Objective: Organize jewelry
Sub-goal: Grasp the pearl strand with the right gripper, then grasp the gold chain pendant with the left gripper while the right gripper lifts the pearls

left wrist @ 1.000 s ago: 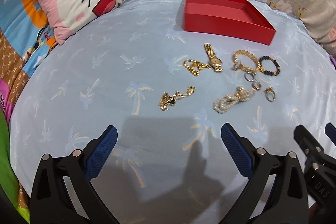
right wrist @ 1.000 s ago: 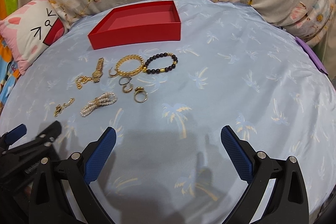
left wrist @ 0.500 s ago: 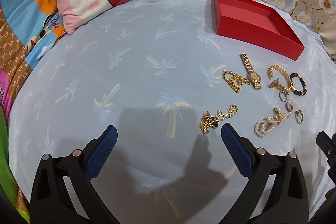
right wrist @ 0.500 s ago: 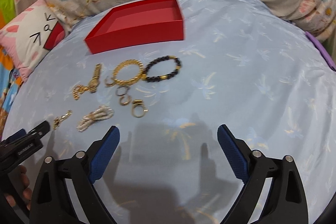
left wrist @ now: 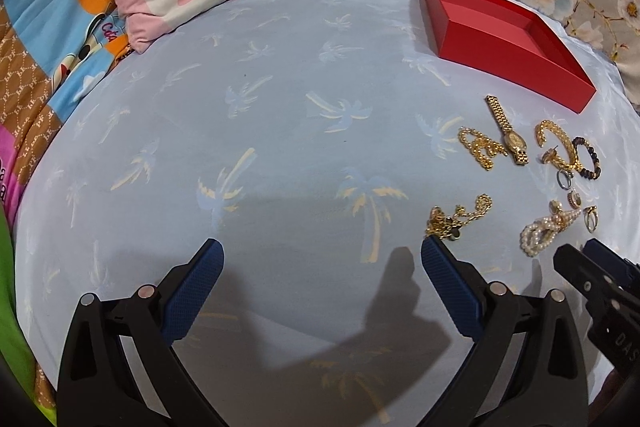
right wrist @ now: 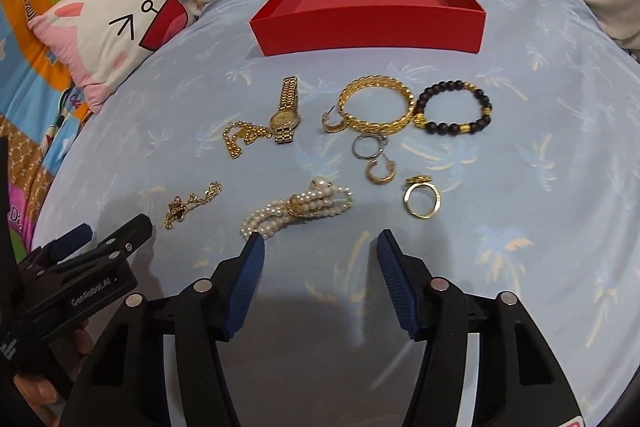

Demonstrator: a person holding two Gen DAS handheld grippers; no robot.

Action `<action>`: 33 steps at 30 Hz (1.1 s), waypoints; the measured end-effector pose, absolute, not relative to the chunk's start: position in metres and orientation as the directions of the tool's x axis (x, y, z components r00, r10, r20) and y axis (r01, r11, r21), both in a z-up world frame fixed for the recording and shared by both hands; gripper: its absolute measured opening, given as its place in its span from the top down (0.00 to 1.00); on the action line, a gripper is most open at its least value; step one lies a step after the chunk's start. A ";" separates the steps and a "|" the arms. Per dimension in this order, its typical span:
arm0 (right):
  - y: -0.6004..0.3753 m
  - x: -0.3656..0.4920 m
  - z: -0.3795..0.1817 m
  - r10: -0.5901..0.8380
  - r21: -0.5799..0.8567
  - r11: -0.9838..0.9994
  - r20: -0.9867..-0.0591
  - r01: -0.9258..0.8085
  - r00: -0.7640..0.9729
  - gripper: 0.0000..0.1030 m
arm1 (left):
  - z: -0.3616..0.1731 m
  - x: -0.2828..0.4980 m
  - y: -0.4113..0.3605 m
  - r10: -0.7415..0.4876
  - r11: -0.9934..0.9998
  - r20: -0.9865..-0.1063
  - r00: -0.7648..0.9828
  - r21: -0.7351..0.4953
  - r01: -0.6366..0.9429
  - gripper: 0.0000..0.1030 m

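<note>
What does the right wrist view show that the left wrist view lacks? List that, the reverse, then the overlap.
Right wrist only: a person's fingers, and the right gripper's empty jaws, which have just been closing, behind the pearl bracelet. Left wrist only: the left gripper's open jaws over bare sheet. Both: red box, gold watch, pillow.

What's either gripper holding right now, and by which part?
Nothing. The left gripper is open over bare cloth. The right gripper has just been closing, jaws apart and empty, just short of the pearl bracelet.
</note>
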State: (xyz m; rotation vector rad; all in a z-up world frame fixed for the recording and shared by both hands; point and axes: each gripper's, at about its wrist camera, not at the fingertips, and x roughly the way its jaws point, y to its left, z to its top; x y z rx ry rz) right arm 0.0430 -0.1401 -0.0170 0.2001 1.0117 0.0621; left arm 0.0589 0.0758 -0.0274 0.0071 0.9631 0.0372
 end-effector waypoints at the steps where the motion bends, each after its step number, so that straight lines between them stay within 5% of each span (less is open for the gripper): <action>1: -0.139 0.045 -0.017 0.145 0.200 0.979 -0.833 0.046 0.534 0.47 | -0.027 0.058 0.078 0.031 0.999 -0.820 0.572 0.018 -0.029 0.06; 8: -0.130 0.064 -0.017 0.191 0.262 0.963 -0.822 0.057 0.537 0.48 | -0.028 0.058 0.083 0.012 1.000 -0.822 0.569 -0.003 -0.025 0.06; 16: -0.124 0.077 -0.020 0.132 0.200 0.978 -0.824 0.064 0.550 0.88 | -0.029 0.062 0.074 -0.026 1.000 -0.821 0.570 -0.028 0.005 0.06; 25: -0.149 0.054 -0.007 0.089 0.170 0.982 -0.810 0.087 0.580 0.88 | -0.033 0.068 0.042 -0.081 0.996 -0.821 0.566 -0.039 0.086 0.07; 33: -0.167 0.040 -0.006 0.085 0.189 0.974 -0.816 0.125 0.571 0.88 | -0.031 0.070 0.032 -0.106 0.991 -0.794 0.598 -0.036 0.127 0.41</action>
